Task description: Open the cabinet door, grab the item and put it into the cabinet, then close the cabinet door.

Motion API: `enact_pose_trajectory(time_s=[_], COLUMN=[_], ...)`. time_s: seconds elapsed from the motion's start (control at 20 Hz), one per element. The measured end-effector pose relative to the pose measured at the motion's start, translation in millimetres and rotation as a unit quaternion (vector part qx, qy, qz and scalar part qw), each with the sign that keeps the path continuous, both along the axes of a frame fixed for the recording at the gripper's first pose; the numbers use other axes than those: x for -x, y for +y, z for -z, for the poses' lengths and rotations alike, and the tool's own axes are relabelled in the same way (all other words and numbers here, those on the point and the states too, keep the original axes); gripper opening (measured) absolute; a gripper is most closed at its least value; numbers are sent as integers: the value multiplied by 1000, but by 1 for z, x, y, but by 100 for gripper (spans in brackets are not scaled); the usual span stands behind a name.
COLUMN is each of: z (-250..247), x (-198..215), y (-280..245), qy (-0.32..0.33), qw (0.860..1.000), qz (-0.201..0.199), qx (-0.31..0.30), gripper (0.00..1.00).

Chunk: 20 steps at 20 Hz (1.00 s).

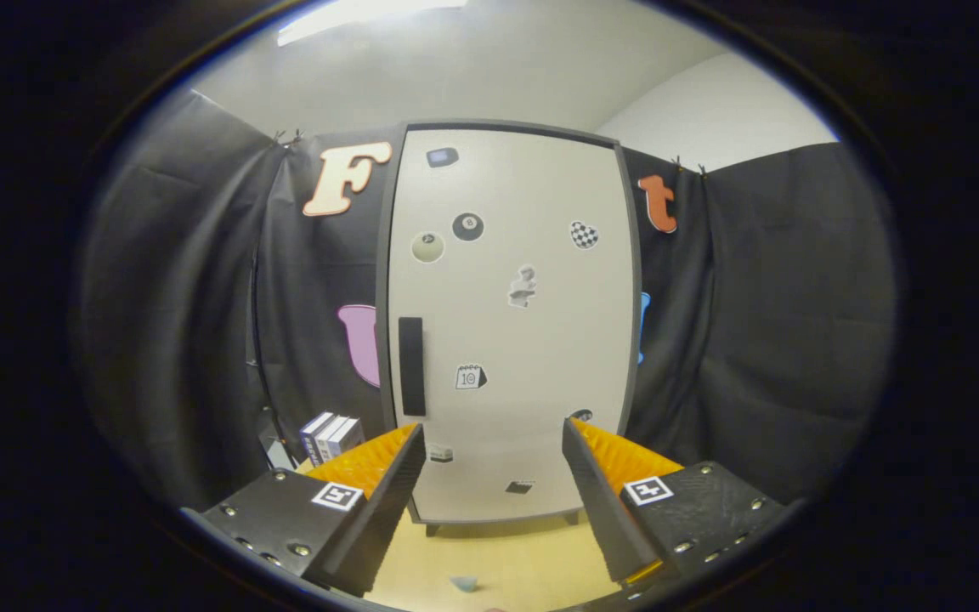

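A tall white cabinet [511, 323] with a dark frame stands straight ahead, its door shut and dotted with several stickers. A dark vertical handle [411, 366] runs along the door's left edge, just above my left finger. My gripper [494, 476] is open, with nothing between its fingers, and is some way short of the door. A small pale blue-grey item [463, 582] lies on the wooden tabletop [498, 552] low between the fingers, close to me.
Several upright books or boxes [331, 435] stand left of the cabinet, behind my left finger. Black cloth walls close in the booth on both sides and behind the cabinet. The cabinet rests on short feet on the table.
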<state>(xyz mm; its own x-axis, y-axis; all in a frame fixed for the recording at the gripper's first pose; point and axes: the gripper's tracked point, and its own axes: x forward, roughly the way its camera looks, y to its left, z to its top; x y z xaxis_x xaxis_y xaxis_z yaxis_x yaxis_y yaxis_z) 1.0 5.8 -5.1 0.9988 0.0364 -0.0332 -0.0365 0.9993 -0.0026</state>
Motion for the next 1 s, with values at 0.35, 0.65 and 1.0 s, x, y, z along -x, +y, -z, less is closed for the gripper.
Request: enact_pose_trajectory(time_s=[0.35, 0.65, 1.0], z=[10, 20, 30], x=[-45, -98, -152], y=[36, 69, 96], qy=[11, 19, 26], qw=[999, 998, 997], qz=[-37, -62, -71], qx=[-3, -13, -25], gripper=[96, 96, 96])
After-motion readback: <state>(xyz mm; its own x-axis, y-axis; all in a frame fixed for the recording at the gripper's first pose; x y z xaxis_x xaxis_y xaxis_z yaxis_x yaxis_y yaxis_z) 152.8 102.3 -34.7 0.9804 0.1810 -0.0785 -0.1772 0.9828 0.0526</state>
